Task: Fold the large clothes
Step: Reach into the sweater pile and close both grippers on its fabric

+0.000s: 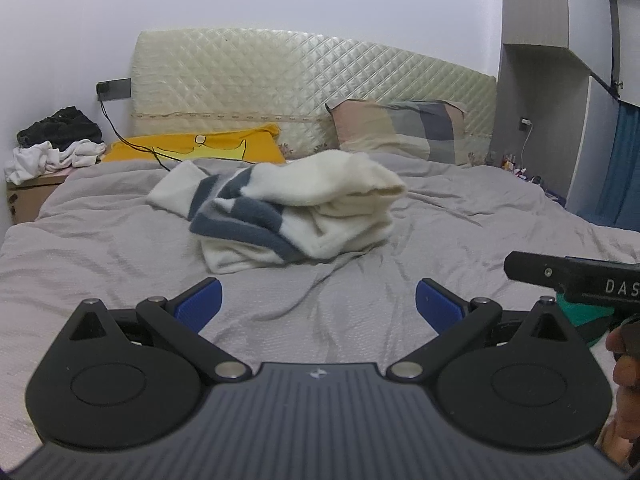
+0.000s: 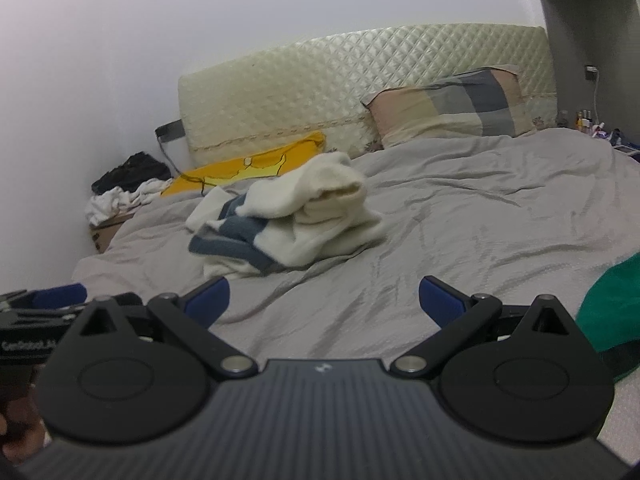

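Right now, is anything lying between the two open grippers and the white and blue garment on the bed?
Nothing visible. Only bare grey sheet lies between the left gripper, the right gripper and the garment.

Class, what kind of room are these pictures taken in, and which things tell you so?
Most likely a home bedroom: a bed with a grey cover, a quilted headboard, and a pillow leaning against it.

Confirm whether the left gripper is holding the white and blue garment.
No: the left gripper is open and empty above the grey bedsheet, well short of the white and blue garment.
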The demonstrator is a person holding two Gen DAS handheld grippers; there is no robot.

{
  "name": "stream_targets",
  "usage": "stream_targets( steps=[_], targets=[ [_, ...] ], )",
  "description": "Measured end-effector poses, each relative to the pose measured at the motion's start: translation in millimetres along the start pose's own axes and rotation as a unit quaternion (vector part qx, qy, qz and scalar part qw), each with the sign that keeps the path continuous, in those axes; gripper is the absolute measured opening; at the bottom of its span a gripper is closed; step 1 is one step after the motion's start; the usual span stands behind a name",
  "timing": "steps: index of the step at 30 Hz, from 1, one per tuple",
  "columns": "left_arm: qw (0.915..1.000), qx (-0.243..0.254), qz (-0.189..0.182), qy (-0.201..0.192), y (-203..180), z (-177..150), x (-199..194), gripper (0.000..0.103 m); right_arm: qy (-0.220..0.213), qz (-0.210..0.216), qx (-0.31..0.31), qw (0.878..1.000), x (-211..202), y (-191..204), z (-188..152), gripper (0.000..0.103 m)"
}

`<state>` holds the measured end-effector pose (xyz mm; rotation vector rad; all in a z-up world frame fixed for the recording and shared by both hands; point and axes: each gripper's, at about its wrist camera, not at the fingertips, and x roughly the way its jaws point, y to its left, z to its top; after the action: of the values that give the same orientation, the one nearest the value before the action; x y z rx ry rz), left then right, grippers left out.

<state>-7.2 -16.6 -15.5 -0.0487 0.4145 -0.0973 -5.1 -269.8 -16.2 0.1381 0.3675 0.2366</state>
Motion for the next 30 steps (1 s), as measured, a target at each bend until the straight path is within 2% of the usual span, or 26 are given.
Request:
stream_targets(
  steps=[4,9,19,30],
  targets=[
    [0.9999,0.006,0.008,0.002,-2,-2,-1,0.103,-0.008,-0.005,0.006,1.000,-2,-3,1,0.103],
    [0.9990,0.027,0.037,0.004,-9,-1,5,0.103,-0.011,-0.024,0.013,1.000,0,-8,-1,0.103],
    [0.9985,0.043,0.027,0.019,-21,6,18,0.103,-0.019,-0.011,0.043,0.999,-1,-21,-2,0.103],
    [0.9939,0.097,0.017,0.050,-31,32,85,0.103,-0.021,-0.011,0.075,0.997,27,-43,10,0.103]
  ],
)
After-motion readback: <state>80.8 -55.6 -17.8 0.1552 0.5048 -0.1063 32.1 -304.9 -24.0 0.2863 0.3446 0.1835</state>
